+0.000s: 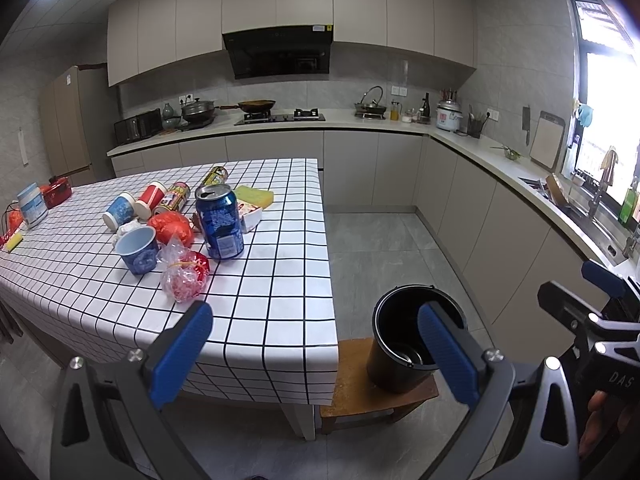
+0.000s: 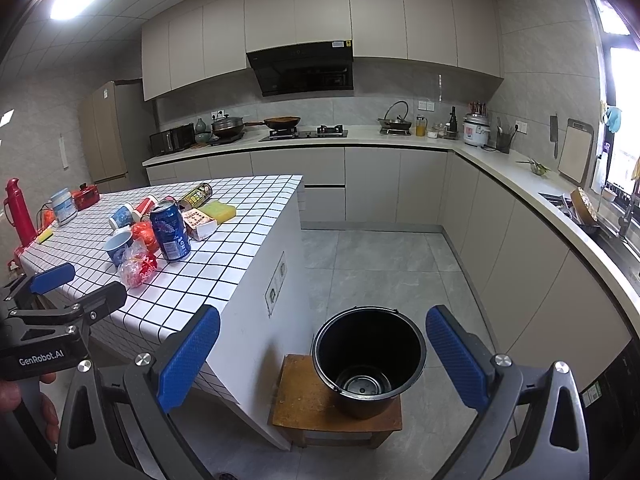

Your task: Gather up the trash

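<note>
Both grippers hang in the air at the near end of the tabletop (image 1: 276, 300), which is covered with a white cloth with a black grid. The left gripper (image 1: 316, 350) has its blue fingers (image 1: 182, 354) spread wide apart and grasps nothing; through the gap one sees the near corner of the cloth. The right gripper (image 2: 324, 360) is likewise released, its fingers (image 2: 456, 362) wide apart and empty, framing a black bucket (image 2: 368, 360) that stands upright on a small wooden stool (image 2: 304, 400) on the floor, just beside the tabletop's end. Something round and dark lies at the bucket's bottom; what it is cannot be told. The trash sits in a loose cluster toward the middle of the tabletop, well apart from both grippers: a blue can (image 1: 219, 222) upright with its tab opened, a blue paper cup (image 1: 138, 250) upright beside it, a knotted clear bag (image 1: 184, 276) with red scraps nearest the grippers, a crumpled red wrapper (image 1: 172, 226), two cups lying on their sides (image 1: 134, 206), a yellow sponge (image 1: 254, 196) and a small carton (image 1: 250, 214). A red flask (image 2: 18, 210) stands at the far left edge.
</note>
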A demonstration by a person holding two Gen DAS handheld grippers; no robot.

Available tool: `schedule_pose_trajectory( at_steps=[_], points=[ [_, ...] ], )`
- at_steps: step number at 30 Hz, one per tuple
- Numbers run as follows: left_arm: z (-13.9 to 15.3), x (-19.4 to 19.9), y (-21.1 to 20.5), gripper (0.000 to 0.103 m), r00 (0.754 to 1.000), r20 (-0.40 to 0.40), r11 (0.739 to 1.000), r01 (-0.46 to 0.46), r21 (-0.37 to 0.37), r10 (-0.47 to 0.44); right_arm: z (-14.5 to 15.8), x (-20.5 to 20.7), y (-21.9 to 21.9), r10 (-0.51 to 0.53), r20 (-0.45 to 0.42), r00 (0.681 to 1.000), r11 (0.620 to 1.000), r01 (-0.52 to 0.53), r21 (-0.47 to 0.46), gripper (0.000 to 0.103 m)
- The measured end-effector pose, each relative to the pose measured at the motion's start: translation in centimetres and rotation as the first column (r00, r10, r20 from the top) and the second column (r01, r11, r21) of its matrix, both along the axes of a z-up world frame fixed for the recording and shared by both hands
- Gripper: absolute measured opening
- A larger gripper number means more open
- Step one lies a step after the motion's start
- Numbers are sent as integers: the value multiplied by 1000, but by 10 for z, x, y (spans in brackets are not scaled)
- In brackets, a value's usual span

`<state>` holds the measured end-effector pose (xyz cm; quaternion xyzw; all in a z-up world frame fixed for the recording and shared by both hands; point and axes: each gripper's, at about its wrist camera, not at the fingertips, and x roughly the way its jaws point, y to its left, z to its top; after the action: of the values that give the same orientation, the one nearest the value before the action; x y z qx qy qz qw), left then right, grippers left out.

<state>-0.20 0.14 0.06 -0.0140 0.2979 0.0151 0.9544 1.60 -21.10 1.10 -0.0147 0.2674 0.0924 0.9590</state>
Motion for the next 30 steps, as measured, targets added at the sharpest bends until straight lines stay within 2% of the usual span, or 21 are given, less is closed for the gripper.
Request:
schedule_pose_trajectory(
  at_steps=[20,24,30],
  points=[
    [-4,5,7,103,1000,-12,1000,-22,-11,22,-3,4,5,7,-8,1000,1000,-7,-10,103],
    [-9,9,24,103,997,-35,998,-68,-16,67,-6,12,6,13,-25,1000,1000,-14,-12,103],
    [-14,15,67,103,982,-39,983,-185,15,185,-13,31,19,47,-46,998,999,-48,-18,103]
  ],
)
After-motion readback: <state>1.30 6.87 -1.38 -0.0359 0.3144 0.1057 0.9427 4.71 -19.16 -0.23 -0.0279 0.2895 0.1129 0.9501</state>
